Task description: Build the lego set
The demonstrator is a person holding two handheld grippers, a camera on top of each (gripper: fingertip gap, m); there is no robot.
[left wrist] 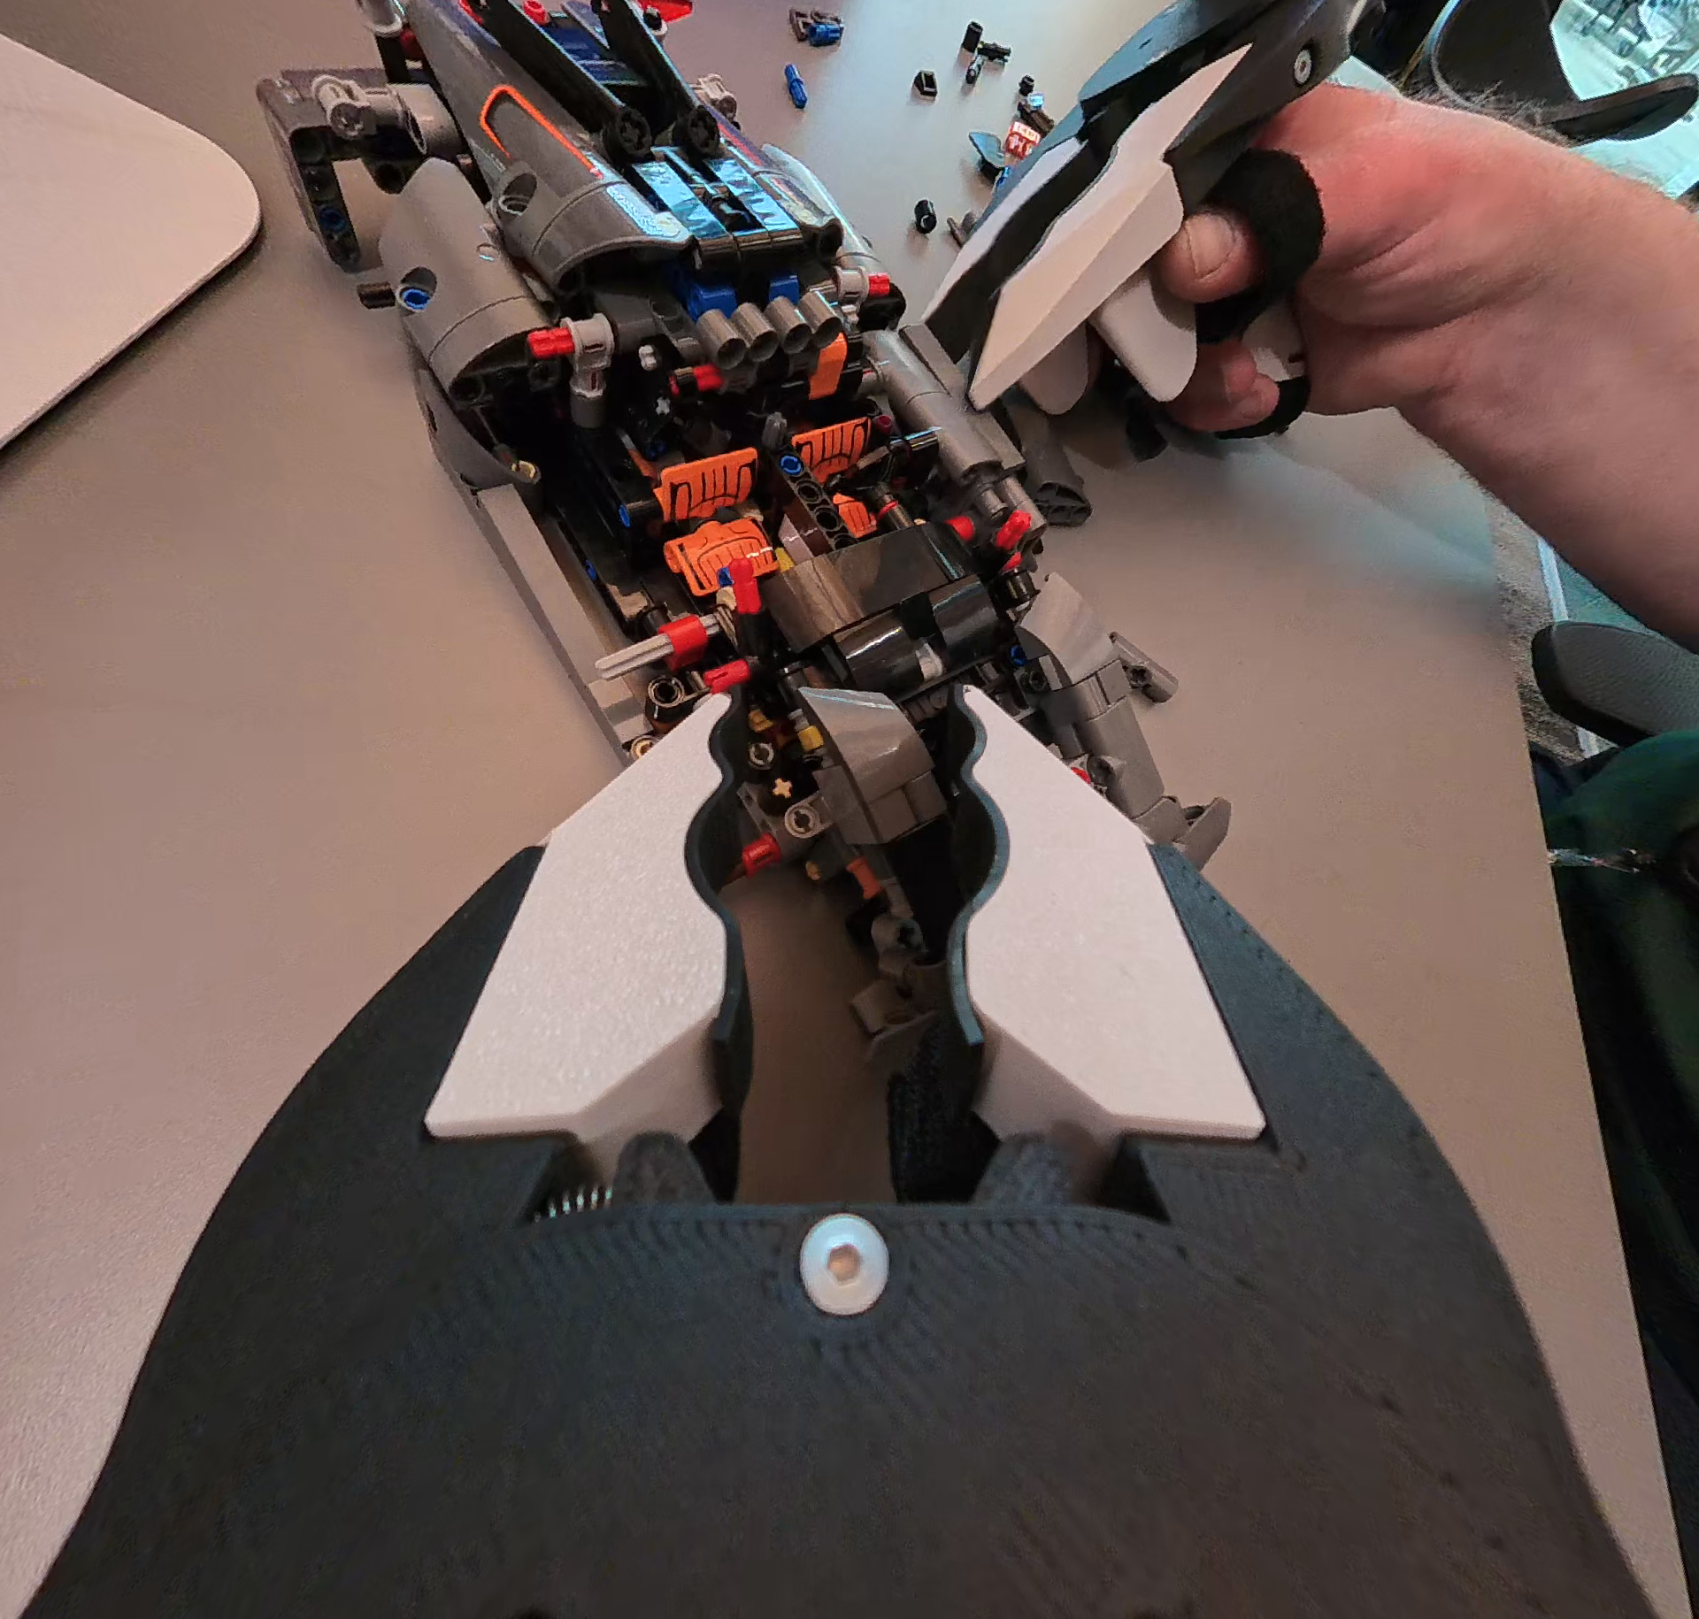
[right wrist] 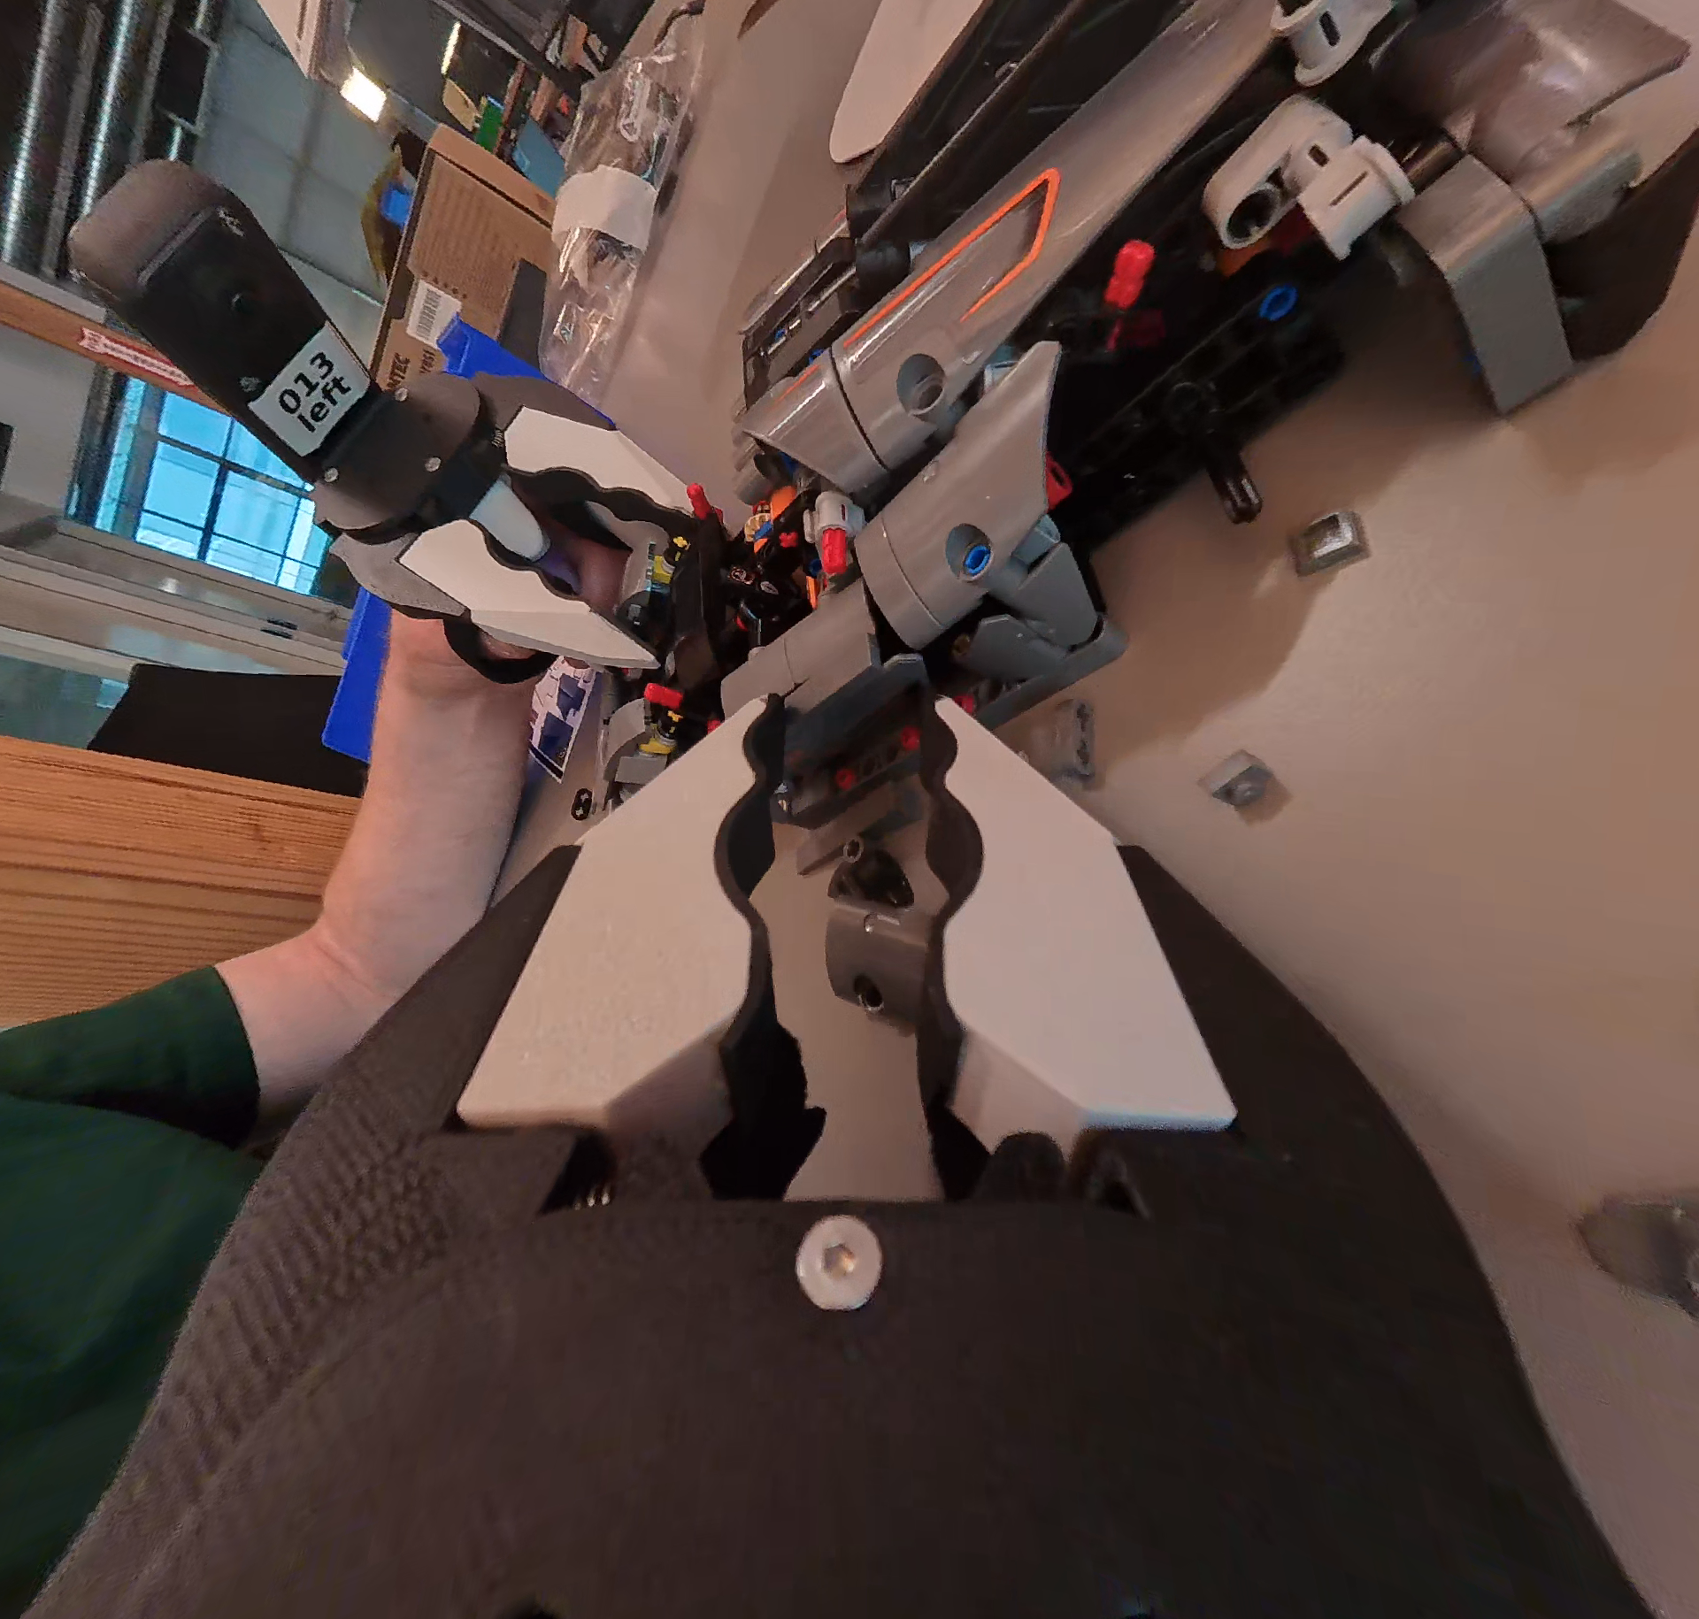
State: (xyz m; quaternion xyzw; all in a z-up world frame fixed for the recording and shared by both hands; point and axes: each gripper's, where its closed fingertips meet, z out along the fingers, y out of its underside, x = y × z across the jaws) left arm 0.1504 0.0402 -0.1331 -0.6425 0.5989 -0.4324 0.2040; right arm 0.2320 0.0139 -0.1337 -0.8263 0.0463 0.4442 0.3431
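The long grey, black and orange brick-built vehicle model [left wrist: 735,435] lies on the beige table [left wrist: 230,610] and is largely assembled: bodywork panels, orange seats and rear fins are fitted. The nose end appears unfinished, with exposed pins and beams. Beyond the model's far end, small loose black and blue pins [left wrist: 965,77] are left unfitted.

The left gripper [left wrist: 846,711] is held part-open around a grey curved panel at the model's nose. The right gripper [right wrist: 850,729] is closed on a dark grey subassembly with red pins [right wrist: 850,761], held against the model's side. The connection point is hidden.
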